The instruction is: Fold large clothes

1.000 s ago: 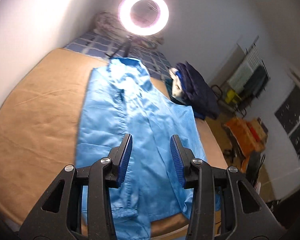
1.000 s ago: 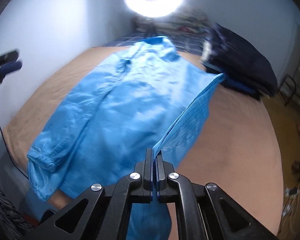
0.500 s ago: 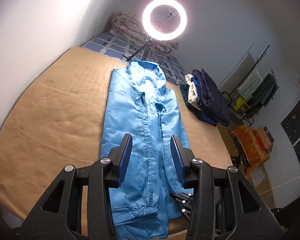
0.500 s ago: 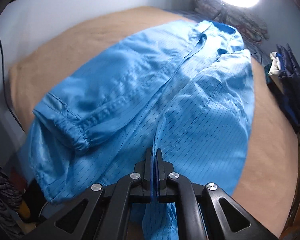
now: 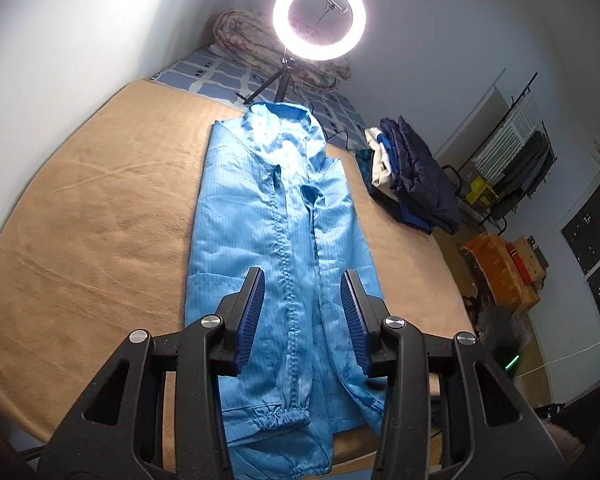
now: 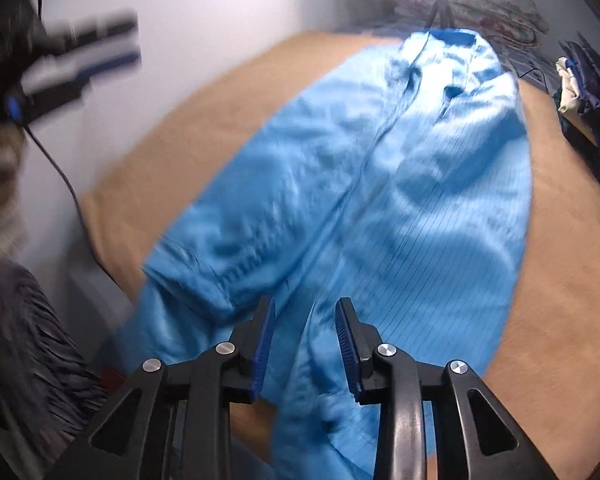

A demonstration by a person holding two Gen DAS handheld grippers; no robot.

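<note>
A large light-blue striped jacket [image 5: 276, 216] lies lengthwise on the tan bed cover [image 5: 100, 220], collar far, cuffs near, with both sides folded in to a narrow strip. My left gripper [image 5: 302, 304] hovers above its lower part, open, nothing between its fingers. In the right wrist view the same jacket [image 6: 412, 184] is blurred. My right gripper [image 6: 305, 336] is just above the near hem with its jaws opening, and the cloth lies below them, not pinched. The left gripper [image 6: 76, 60] shows as a blur at the upper left.
A lit ring light [image 5: 319, 12] on a tripod stands beyond the collar, in front of a rolled quilt [image 5: 252, 40]. A stack of dark folded clothes [image 5: 412, 176] sits at the bed's right edge. A cable [image 6: 60, 176] hangs by the left wall.
The right gripper carried the jacket's right side over onto the middle, came down toward the near hem and let go. The left gripper stayed open and in place.
</note>
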